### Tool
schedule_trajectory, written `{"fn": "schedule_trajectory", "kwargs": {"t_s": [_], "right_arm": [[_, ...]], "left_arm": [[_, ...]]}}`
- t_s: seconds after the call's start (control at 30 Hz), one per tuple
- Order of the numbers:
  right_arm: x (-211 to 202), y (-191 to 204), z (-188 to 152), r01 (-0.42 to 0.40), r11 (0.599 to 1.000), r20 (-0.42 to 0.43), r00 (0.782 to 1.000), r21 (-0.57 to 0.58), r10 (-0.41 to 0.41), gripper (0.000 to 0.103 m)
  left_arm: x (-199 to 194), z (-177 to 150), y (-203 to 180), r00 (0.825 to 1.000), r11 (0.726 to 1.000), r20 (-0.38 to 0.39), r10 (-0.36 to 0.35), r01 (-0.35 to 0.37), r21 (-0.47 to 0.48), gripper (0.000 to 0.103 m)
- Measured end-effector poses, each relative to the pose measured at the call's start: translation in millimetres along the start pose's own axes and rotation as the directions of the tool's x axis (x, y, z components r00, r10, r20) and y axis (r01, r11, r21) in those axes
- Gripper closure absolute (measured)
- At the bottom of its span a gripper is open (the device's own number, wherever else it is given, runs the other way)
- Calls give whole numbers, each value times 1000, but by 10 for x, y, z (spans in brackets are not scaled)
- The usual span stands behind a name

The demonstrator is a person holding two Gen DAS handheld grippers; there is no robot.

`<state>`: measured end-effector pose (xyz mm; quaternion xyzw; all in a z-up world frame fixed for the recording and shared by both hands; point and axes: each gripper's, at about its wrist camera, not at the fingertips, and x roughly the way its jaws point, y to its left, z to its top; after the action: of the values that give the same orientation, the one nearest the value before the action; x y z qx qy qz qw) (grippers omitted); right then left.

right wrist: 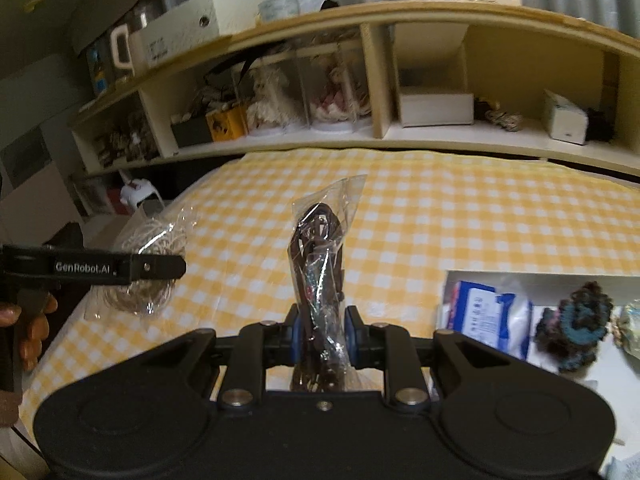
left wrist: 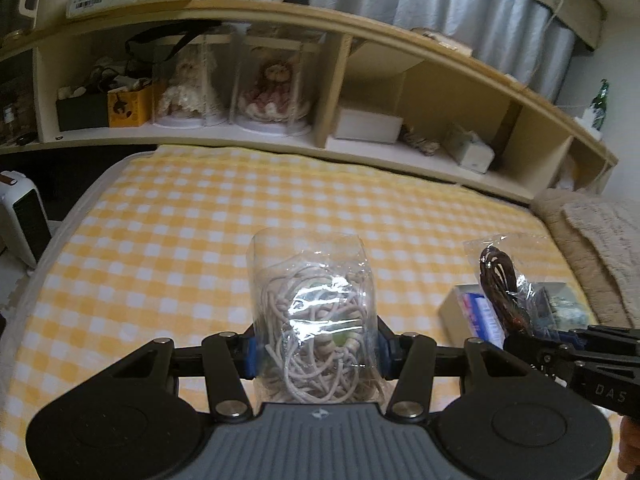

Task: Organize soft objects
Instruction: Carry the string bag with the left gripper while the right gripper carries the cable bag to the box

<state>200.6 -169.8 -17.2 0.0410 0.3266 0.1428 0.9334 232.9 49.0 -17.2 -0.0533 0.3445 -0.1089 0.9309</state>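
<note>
Both bags are lifted over the checked bedspread [left wrist: 200,216]: the left gripper [left wrist: 316,354] clamps the pale cord bag [left wrist: 312,312], the right gripper [right wrist: 322,338] pinches the brown cord bag [right wrist: 320,264] — next, probably (a guess) lowering them into the white box [right wrist: 450,280] on the right.

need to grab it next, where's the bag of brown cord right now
The bag of brown cord is clamped upright in the right gripper, above the yellow checked bedspread, left of the white box.

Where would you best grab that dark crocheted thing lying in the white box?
Across the middle of the dark crocheted piece, coming straight down from above. It lies loose in the open white box, top exposed, its bumpy yarn easy to pinch. Both grippers already hold bags, so I'd free one first.
</note>
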Motion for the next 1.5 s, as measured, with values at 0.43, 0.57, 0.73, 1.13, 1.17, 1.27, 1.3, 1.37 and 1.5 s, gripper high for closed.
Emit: {"fn": "schedule_trajectory", "kwargs": {"t_s": [0.43,0.57,0.73,1.13,1.17,1.27,1.3,1.37,1.5], "right_arm": [[-592,-361,-52,55,994,81,995,94,-63,81],[-769,-587,-105,118,983,99,986,140,-133,81],[-940,-921,-203,187,958,98,972,216,-212,81],[-1125,-1783,-503,326,791,19,920,518,-391,81],[-1116,-1845,-548,326,767,3,919,552,-393,81],[-1065,-1959,-630,336,720,-40,918,608,-395,81],[-1039,-1973,-631,359,720,-60,912,593,-405,81],[-973,-1964,-616,400,747,-92,904,532,-419,81],[-773,-1956,-607,399,808,-151,916,433,-371,81]], "left_arm": [[-226,-91,-529,990,990,36,-135,134,40,51],[-141,-110,-737,980,980,23,-198,198,26,51],[65,-203,-1050,954,955,-40,-297,297,8,51],[517,-498,-1806,887,893,-194,-420,442,84,51],[555,-529,-1867,886,889,-204,-417,444,111,51],[687,-625,-1993,882,878,-241,-405,449,166,51],[736,-654,-2010,879,877,-255,-403,450,167,51],[824,-713,-2021,873,877,-279,-400,453,159,51],[998,-775,-2002,860,884,-318,-400,453,113,51]]}}
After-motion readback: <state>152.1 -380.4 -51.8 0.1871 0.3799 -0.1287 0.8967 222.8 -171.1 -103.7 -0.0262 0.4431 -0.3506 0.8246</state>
